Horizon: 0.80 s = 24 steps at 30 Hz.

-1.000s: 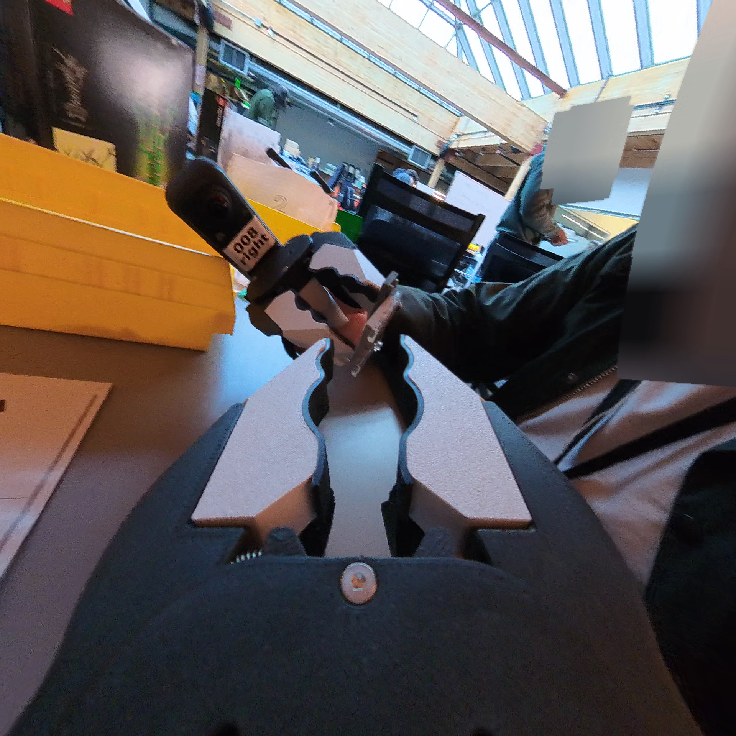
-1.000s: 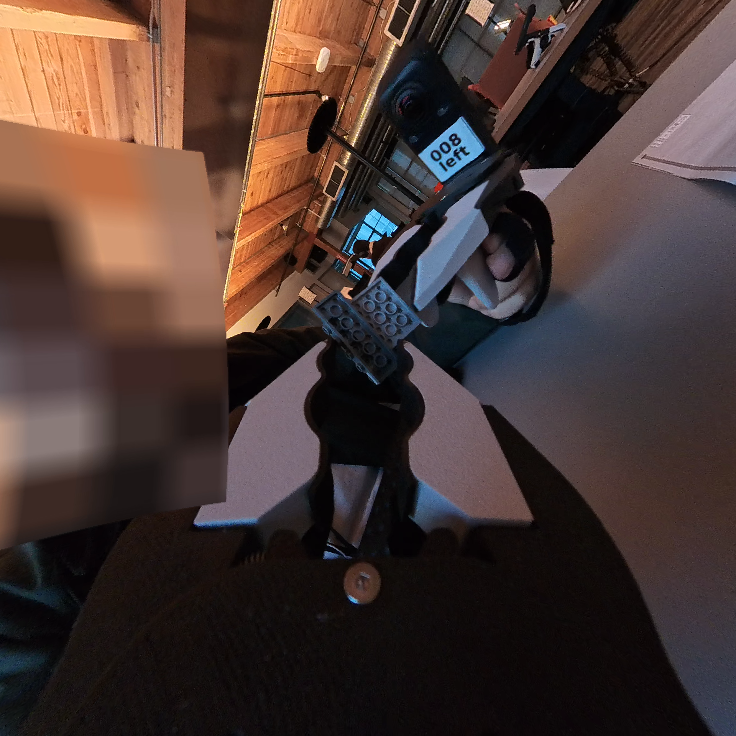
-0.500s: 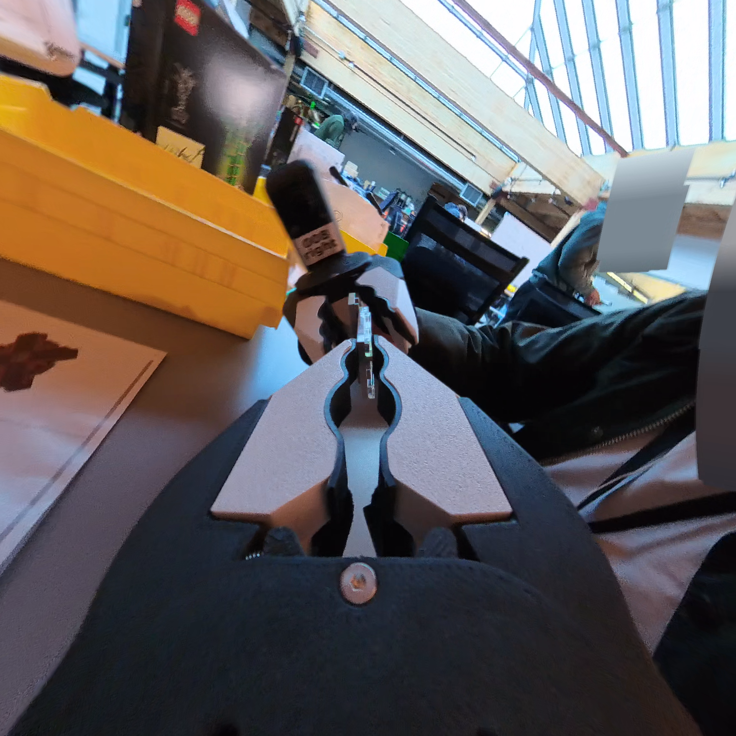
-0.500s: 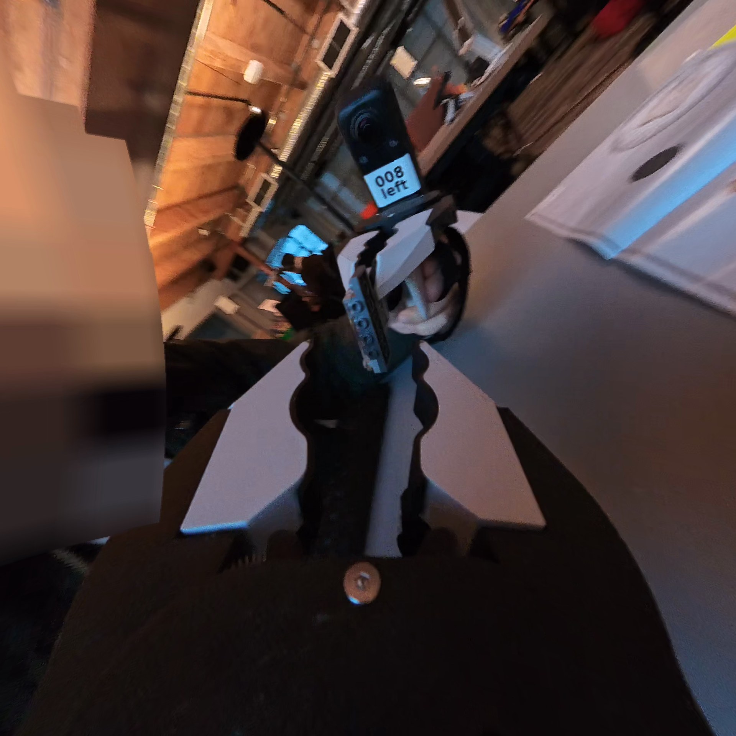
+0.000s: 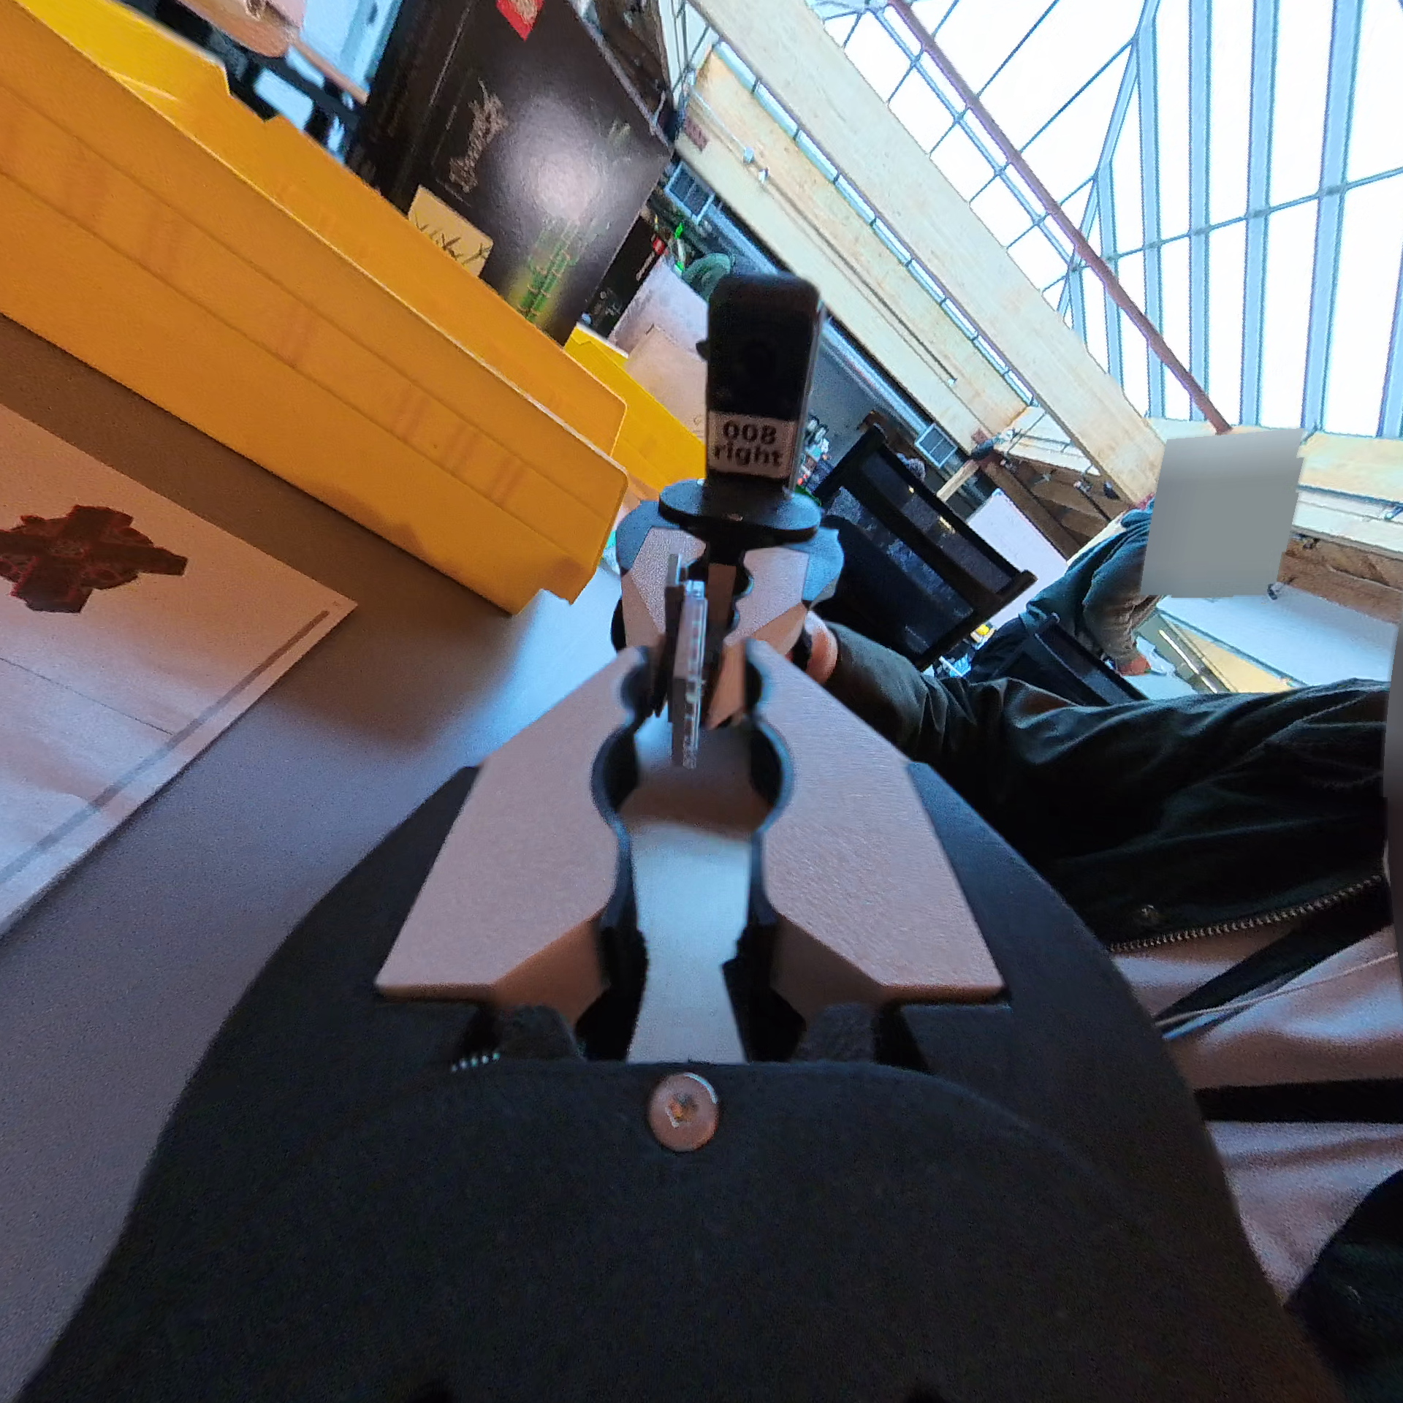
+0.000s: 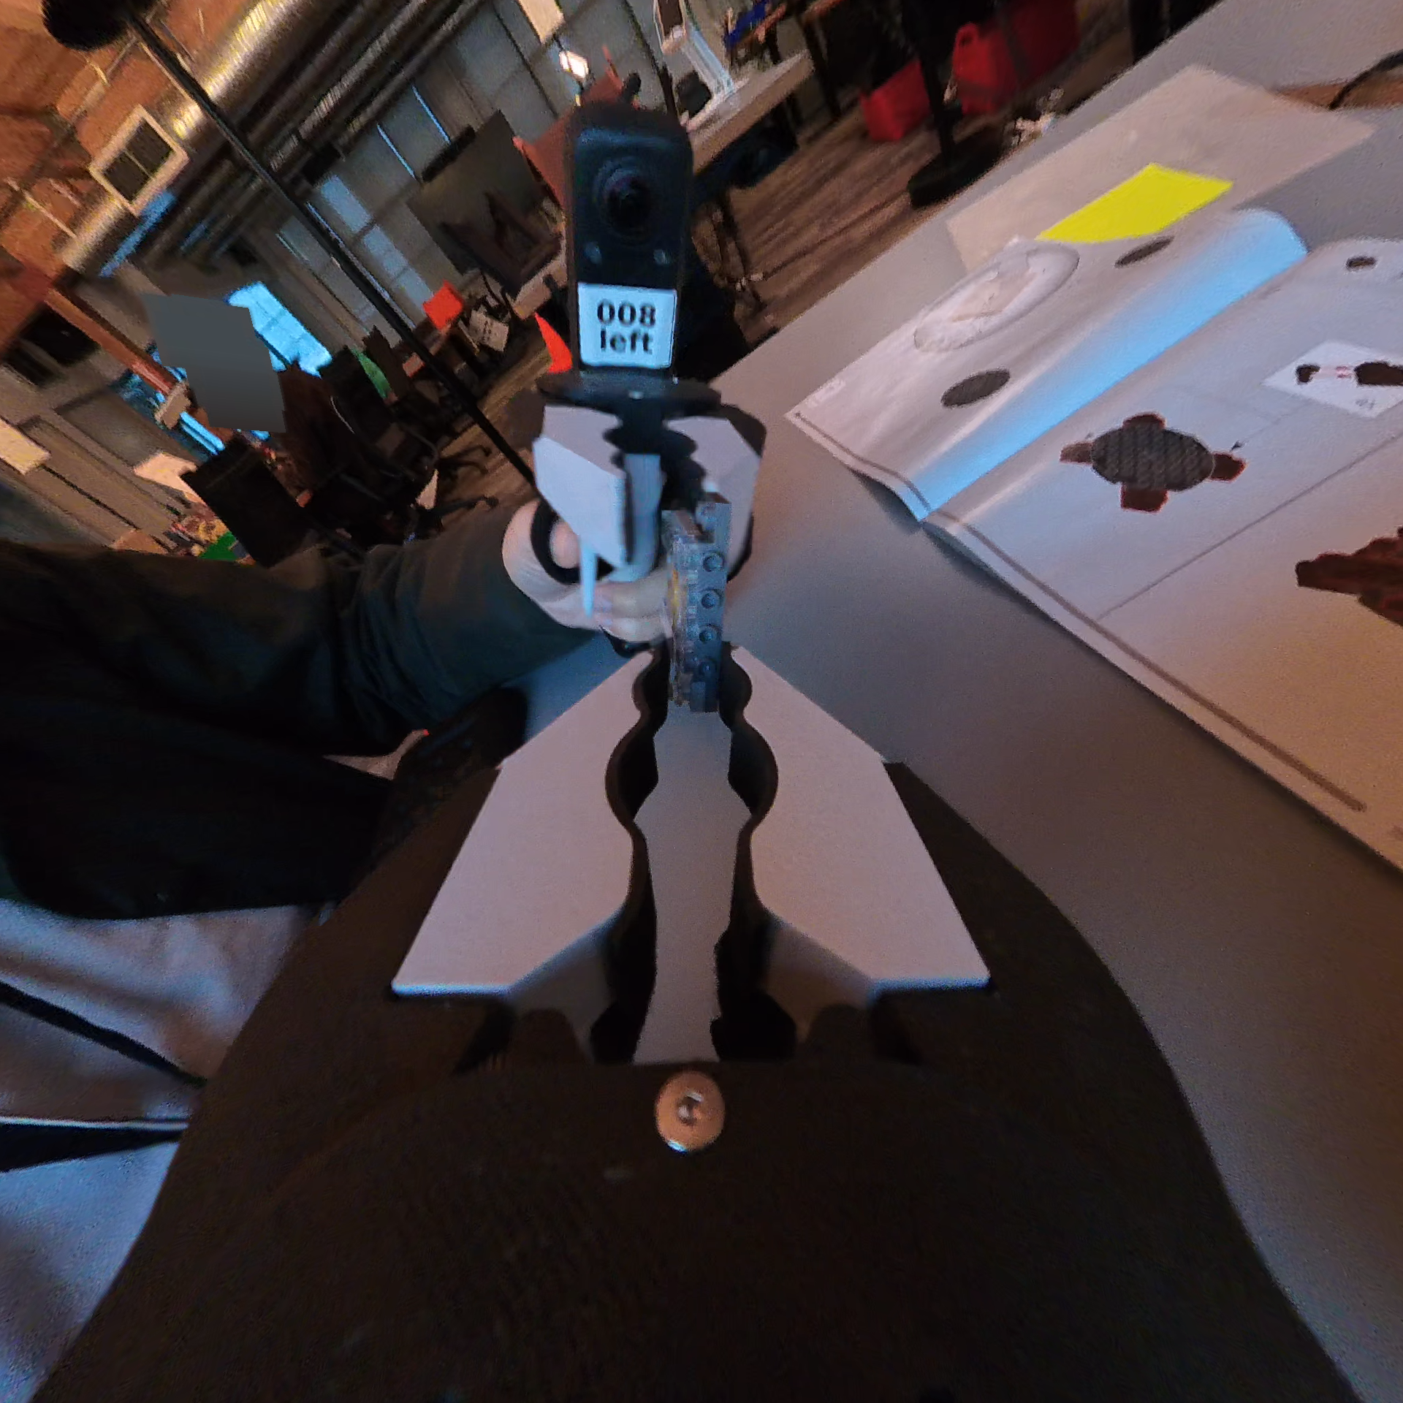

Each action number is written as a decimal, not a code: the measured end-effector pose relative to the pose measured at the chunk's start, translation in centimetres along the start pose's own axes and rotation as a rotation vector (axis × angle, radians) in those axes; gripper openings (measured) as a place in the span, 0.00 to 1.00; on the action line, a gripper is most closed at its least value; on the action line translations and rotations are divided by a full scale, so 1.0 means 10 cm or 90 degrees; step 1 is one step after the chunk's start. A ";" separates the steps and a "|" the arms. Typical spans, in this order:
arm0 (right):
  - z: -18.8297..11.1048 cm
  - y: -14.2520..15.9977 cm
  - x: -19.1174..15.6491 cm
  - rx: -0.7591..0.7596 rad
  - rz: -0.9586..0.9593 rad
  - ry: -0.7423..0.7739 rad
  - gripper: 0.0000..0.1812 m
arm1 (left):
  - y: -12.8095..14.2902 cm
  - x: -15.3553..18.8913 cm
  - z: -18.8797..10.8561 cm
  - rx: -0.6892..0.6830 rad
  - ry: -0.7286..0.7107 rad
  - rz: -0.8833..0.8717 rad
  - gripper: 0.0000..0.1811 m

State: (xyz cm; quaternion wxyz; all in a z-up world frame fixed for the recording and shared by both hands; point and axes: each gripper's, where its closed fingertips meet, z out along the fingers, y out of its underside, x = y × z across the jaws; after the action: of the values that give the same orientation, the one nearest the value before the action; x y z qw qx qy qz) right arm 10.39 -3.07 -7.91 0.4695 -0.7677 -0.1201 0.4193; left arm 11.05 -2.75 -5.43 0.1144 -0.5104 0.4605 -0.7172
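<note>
- Left gripper (image 5: 698,664) and right gripper (image 6: 695,676) face each other nose to nose above the plain grey bench (image 6: 949,683), tips overlapping.
- Thin grey studded toy-brick plate (image 6: 702,600) stands edge-on between the two sets of tips, off the bench, studs toward the open booklet side.
- Right jaws: narrowly apart, closed down on the plate. In the left wrist view its two fingers flank the plate tightly on both faces.
- Left jaws: a slim gap. The plate sits in it, but whether the pads bear on the plate, I cannot tell.
- A bare hand (image 6: 607,600) wraps the left gripper's handle, with a dark sleeve behind it.
- Handling judgement: the plate is thin and held near one end, so it may pivot. Pads flat on the broad faces and both grippers kept in one line would suit it, with slow, even squeezing.
- Nearby: the open printed instruction booklet (image 6: 1139,471) lies flat on the bench, and stacked yellow plastic bins (image 5: 304,319) stand beyond it.
</note>
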 end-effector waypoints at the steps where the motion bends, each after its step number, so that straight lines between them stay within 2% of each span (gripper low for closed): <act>1: 0.01 0.05 0.00 -0.024 -0.013 0.002 0.06 | 0.04 -0.01 0.02 -0.015 0.001 -0.007 0.19; 3: 0.04 0.20 0.01 -0.084 -0.045 0.010 0.06 | 0.15 0.00 0.08 -0.053 0.019 -0.023 0.21; 4: 0.06 0.26 0.00 -0.106 -0.061 0.007 0.06 | 0.19 0.01 0.09 -0.066 0.024 -0.024 0.18; 6: 0.09 0.31 -0.04 -0.122 -0.086 -0.003 0.07 | 0.23 0.03 0.09 -0.081 0.025 -0.002 0.05; 7: 0.09 0.30 -0.04 -0.116 -0.097 0.002 0.07 | 0.22 0.01 0.09 -0.080 0.010 0.015 0.04; 10: 0.04 0.15 0.03 -0.062 -0.115 0.029 0.07 | 0.11 -0.03 0.04 -0.047 -0.024 0.029 0.05; 14: -0.05 0.03 0.01 -0.027 -0.085 0.008 0.07 | 0.07 -0.05 0.02 -0.026 -0.010 -0.007 0.05; 18: -0.08 -0.01 -0.01 -0.009 -0.060 -0.012 0.07 | 0.14 -0.04 0.04 -0.049 0.006 -0.022 0.06; 21: -0.07 0.04 -0.02 -0.029 -0.044 -0.027 0.07 | 0.23 -0.03 0.09 -0.082 0.016 -0.028 0.10; 24: -0.03 0.10 -0.03 -0.042 -0.041 -0.039 0.07 | 0.28 -0.03 0.10 -0.099 0.008 -0.010 0.05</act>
State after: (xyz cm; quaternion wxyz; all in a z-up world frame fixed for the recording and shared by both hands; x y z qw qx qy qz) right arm 10.20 -3.98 -8.52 0.4533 -0.7651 -0.1733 0.4232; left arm 11.16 -4.62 -7.77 0.0659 -0.5171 0.5114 -0.6832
